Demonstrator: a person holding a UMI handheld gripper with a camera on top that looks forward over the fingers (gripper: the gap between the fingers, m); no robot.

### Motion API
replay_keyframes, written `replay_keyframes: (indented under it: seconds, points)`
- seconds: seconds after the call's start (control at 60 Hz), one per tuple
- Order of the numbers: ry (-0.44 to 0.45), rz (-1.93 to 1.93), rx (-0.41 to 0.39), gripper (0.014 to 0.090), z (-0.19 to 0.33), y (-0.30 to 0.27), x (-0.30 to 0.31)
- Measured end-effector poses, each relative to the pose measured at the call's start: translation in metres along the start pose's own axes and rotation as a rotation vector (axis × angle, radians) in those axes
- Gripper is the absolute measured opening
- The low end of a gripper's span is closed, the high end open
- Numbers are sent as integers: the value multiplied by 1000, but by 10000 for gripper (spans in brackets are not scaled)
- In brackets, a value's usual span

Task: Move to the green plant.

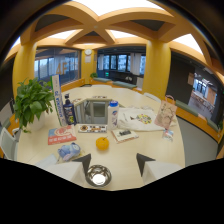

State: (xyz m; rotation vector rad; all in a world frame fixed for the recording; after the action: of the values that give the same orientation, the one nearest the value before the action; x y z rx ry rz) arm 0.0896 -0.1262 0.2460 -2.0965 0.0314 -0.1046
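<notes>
There is one view only, from the wide-angle camera riding on the gripper [114, 164], looking forward and somewhat downward along its two dark fingertips [84, 162]. It sits above the near edge of a pale table [150, 145], close to a metal bowl [98, 175] lying between and just below the fingers. It faces across the tabletop toward far windows [117, 62] and yellow pillars [156, 67]; the green plant [32, 102] stands well ahead to the left.

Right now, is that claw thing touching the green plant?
Apart. The gripper view shows the open gripper with a metal bowl between its fingers, while the green plant stands far beyond them across bare table.
</notes>
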Motion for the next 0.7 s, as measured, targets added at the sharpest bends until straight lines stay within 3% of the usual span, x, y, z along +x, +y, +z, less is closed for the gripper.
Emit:
replay_keyframes:
  seconds: [0.333, 0.7]
  points:
    - [10, 5, -4, 858, -41, 0, -45]
    - [-71, -16, 43, 859, -68, -13, -207]
